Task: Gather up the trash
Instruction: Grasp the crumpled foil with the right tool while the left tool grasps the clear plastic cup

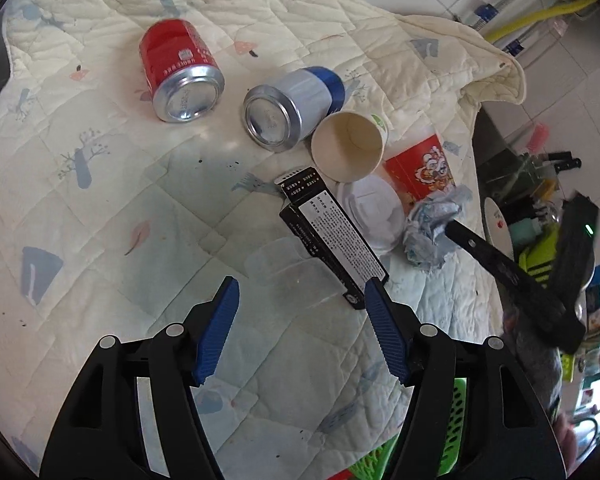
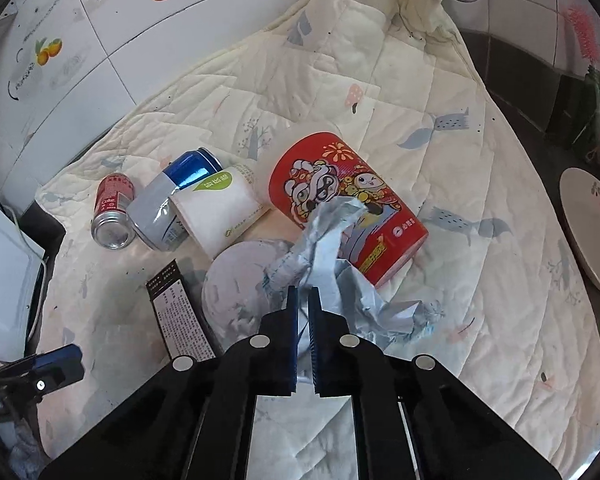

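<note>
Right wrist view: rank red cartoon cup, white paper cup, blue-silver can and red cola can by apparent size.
1. red cartoon cup
2. white paper cup
3. blue-silver can, partly hidden, so unsure against the paper cup
4. red cola can, farthest away

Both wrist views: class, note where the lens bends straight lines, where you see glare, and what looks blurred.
Left wrist view: dark round fisheye border, glare on the red can base, the right edge smeared. Right wrist view: wall tile seams curve, the silver can shines, the plate at the rim looks soft.
</note>
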Demonstrator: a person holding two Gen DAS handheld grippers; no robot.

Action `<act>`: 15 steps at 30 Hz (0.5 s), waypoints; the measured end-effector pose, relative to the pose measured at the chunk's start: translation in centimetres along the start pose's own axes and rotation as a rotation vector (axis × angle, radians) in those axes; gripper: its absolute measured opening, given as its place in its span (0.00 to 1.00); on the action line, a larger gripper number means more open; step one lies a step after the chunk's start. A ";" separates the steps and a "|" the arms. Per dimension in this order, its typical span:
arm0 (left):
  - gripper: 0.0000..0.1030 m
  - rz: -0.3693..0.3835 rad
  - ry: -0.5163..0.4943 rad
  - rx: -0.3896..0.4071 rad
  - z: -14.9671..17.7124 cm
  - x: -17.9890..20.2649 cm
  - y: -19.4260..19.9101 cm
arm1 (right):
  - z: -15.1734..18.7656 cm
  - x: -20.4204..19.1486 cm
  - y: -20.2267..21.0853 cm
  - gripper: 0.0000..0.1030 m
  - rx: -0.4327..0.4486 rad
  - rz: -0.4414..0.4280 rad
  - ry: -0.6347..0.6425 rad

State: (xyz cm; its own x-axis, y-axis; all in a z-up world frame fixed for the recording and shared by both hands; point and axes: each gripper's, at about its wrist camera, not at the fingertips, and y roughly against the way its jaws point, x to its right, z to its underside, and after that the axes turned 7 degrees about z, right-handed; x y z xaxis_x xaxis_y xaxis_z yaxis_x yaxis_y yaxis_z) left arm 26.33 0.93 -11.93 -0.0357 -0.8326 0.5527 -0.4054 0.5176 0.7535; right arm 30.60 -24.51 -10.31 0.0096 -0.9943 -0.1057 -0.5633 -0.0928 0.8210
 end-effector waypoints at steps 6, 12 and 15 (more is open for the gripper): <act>0.63 0.010 0.073 -0.058 -0.8 -0.9 -2.6 | 1.4 0.1 3.0 0.00 0.037 -0.007 0.020; 0.63 0.017 0.108 -0.072 -0.9 -1.5 -3.5 | 2.0 0.5 4.7 0.16 0.044 -0.011 0.018; 0.63 0.028 0.110 -0.082 -0.8 -1.6 -3.6 | 1.7 0.8 4.5 0.36 0.058 0.010 0.013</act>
State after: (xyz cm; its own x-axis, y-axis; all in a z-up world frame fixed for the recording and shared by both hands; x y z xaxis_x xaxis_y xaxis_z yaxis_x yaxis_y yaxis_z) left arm 28.61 0.59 -15.21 0.0559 -0.7931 0.6065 -0.3298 0.5587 0.7610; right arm 26.66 -25.63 -7.61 0.0143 -0.9958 -0.0900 -0.6101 -0.0800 0.7883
